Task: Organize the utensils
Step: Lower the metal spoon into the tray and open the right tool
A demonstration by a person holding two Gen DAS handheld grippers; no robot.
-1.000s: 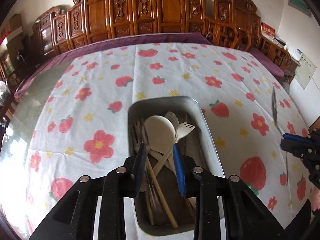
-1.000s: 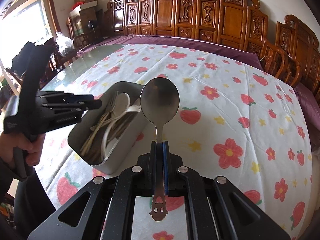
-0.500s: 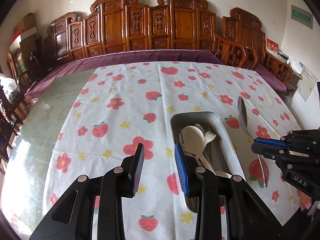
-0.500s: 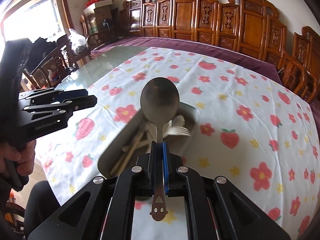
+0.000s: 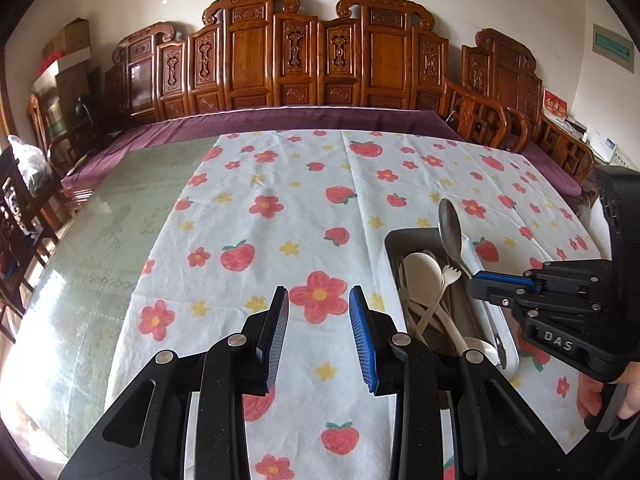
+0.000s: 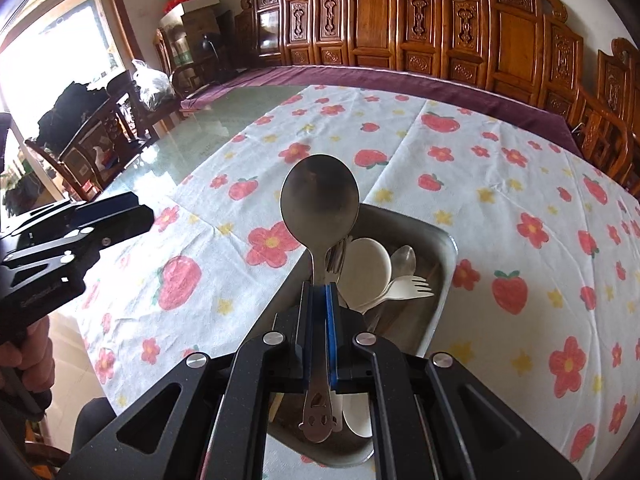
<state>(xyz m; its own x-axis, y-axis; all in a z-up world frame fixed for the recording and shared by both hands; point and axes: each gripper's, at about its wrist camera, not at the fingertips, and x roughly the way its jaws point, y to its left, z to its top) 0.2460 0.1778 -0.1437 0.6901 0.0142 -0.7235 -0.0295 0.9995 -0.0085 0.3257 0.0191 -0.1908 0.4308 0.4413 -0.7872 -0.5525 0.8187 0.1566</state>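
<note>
A metal tray (image 6: pixel 446 248) lies on the flowered tablecloth and holds a white plastic spoon (image 6: pixel 370 266), a white spork (image 6: pixel 408 286), a small metal spoon (image 6: pixel 404 258) and more cutlery. My right gripper (image 6: pixel 319 292) is shut on the handle of a large metal spoon (image 6: pixel 319 200) and holds it above the tray's left side. In the left wrist view the tray (image 5: pixel 404 240), the held spoon (image 5: pixel 450 224) and the right gripper (image 5: pixel 478 280) are at the right. My left gripper (image 5: pixel 319 300) is open and empty, left of the tray, over the cloth.
The tablecloth (image 5: pixel 312 208) covers the right part of a glass-topped table (image 5: pixel 120 224). Carved wooden chairs (image 5: pixel 320 52) line the far edge and right side. More chairs and bags (image 6: pixel 100 120) stand at the left.
My left gripper has moved left off the tray and now hangs over the cloth. My right gripper has carried the metal spoon over the tray.
</note>
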